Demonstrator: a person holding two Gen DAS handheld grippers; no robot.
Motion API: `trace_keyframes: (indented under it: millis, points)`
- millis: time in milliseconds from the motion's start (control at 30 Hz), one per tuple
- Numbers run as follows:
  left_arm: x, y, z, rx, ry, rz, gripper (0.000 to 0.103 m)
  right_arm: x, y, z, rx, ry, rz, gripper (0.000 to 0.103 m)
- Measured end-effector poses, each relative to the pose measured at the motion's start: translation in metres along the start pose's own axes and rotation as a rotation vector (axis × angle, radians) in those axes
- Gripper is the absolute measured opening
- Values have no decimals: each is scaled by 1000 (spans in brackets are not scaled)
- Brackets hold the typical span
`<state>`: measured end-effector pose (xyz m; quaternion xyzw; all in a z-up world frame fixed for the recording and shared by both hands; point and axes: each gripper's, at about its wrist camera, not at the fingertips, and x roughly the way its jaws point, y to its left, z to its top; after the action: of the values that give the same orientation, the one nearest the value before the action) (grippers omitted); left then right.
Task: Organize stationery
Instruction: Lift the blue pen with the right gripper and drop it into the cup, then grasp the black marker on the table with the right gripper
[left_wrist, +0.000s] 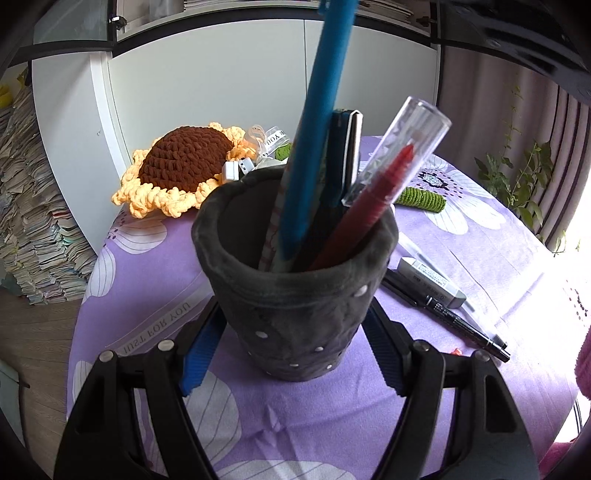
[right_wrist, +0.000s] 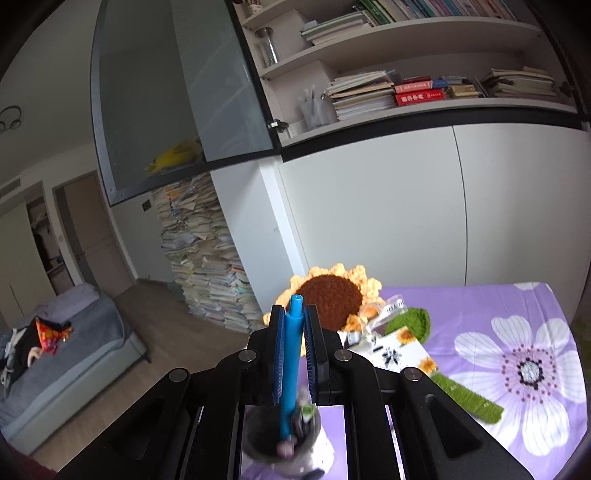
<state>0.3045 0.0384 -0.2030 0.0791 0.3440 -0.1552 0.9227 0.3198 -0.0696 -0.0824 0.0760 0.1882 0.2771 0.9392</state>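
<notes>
The left gripper (left_wrist: 295, 354) clamped the grey pen holder (left_wrist: 295, 295), which held a red pen (left_wrist: 369, 206), while the right gripper (right_wrist: 294, 354) pinched a blue pen (right_wrist: 291, 354) reaching into it.

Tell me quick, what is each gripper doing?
Left gripper: closed around the gray pen cup, holding it.
Right gripper: shut on the blue pen, its tip in the cup.

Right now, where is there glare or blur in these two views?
Left wrist view: window glare washes out the tablecloth at right; the cup is sharp. Right wrist view: the cup below the fingers is blurred; the shelves are sharp.
</notes>
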Motion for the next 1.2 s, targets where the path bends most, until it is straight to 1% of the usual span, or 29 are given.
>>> trace_keyframes:
  millis: [100,233,300,367,400,467,500,533,600,633,700,800,867,967,1067,1133,1167,1200]
  points:
    - [0,0,-1,-2,3,4,74,-4,-1,-8,12,60,15,11]
    - [-1,0,-1,-5,0,12,74,4,-1,-20,19,154,3,11]
    - [-2,-1,-2,-2,-4,19,74,10,-1,-25,30,204,22,11]
    - [-3,-1,-2,2,-10,25,74,9,0,-30,31,236,22,11]
    - [-4,-2,-2,4,-14,27,74,6,1,-31,30,234,14,12]
    - [-6,-4,-3,7,-21,32,74,-5,-3,-30,42,211,-1,22]
    - [-7,-4,-3,9,-24,33,74,-13,-7,-30,58,196,-7,35]
    - [-8,-5,-3,10,-29,35,74,-20,-12,-29,75,181,-14,45]
    - [-9,-5,-4,10,-36,38,75,-38,-25,-27,110,147,-53,48]
    - [-10,-5,-4,7,-42,41,76,-43,-32,-27,116,153,-84,48]
    - [-15,-4,-4,0,-67,44,76,-45,-46,-31,127,209,-175,48]
    - [-23,-5,-6,-2,-107,54,76,-33,-65,-49,144,349,-279,48]
    - [-26,-6,-6,1,-124,59,76,-22,-71,-64,137,430,-308,48]
    - [-31,-7,-6,6,-151,57,76,-6,-70,-81,96,507,-308,45]
    - [-35,-6,-5,5,-182,57,75,3,-62,-85,49,528,-289,41]
    - [-38,-4,-5,1,-207,37,66,10,-56,-84,17,539,-269,32]
    - [-38,-3,-5,-1,-206,32,66,15,-54,-84,9,546,-255,30]
    - [-38,-3,-5,-3,-207,30,66,19,-51,-84,5,556,-245,23]
